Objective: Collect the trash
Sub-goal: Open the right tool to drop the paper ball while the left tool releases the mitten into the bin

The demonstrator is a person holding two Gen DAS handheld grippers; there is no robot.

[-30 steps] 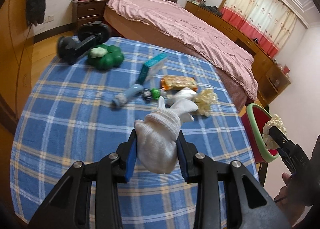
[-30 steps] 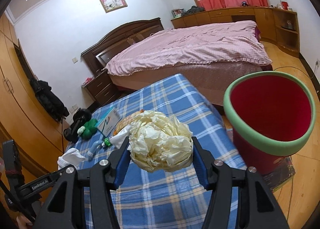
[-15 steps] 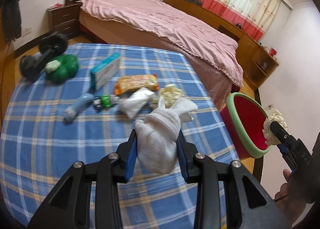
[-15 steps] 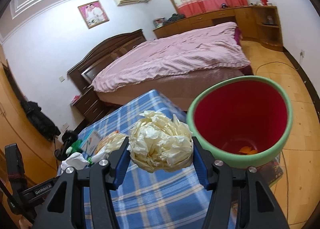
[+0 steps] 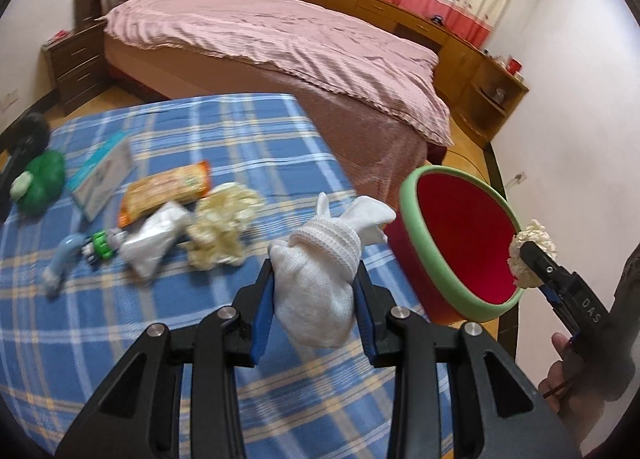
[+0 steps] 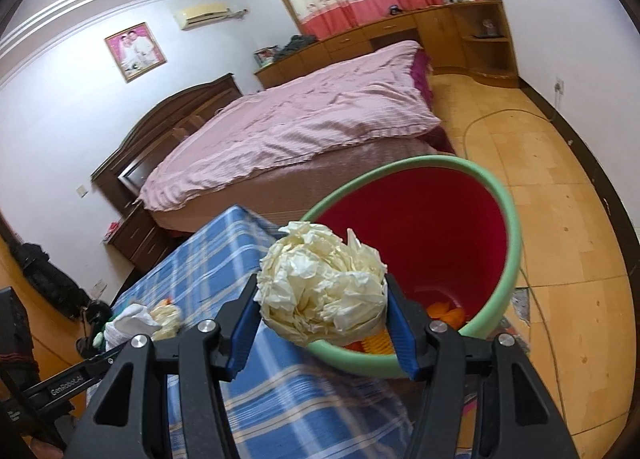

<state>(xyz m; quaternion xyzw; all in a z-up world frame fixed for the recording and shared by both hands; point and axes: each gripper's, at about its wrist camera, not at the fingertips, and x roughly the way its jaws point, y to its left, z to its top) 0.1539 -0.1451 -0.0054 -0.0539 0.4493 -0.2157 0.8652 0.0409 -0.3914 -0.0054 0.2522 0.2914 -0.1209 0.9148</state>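
Note:
My left gripper (image 5: 314, 301) is shut on a white knitted sock (image 5: 316, 283), held above the blue plaid table (image 5: 120, 331) near its right edge. My right gripper (image 6: 322, 301) is shut on a crumpled cream paper ball (image 6: 320, 283), which hangs over the near rim of the red bin with a green rim (image 6: 416, 259). The same paper ball (image 5: 532, 253) and bin (image 5: 456, 243) show at the right of the left wrist view. Orange trash lies at the bin's bottom. Another crumpled paper wad (image 5: 222, 225) and a white wrapper (image 5: 154, 241) lie on the table.
On the table's left lie an orange snack packet (image 5: 166, 191), a teal box (image 5: 104, 171), a blue bottle (image 5: 62, 259) and a green toy (image 5: 40, 179). A bed with a pink cover (image 5: 280, 47) stands behind. The bin stands on wooden floor (image 6: 560, 199) beside the table.
Both grippers have swung right toward the bin with their loads. The paper ball, earlier over the table, now hangs over the bin's near rim. The sock has neared the table's right edge.

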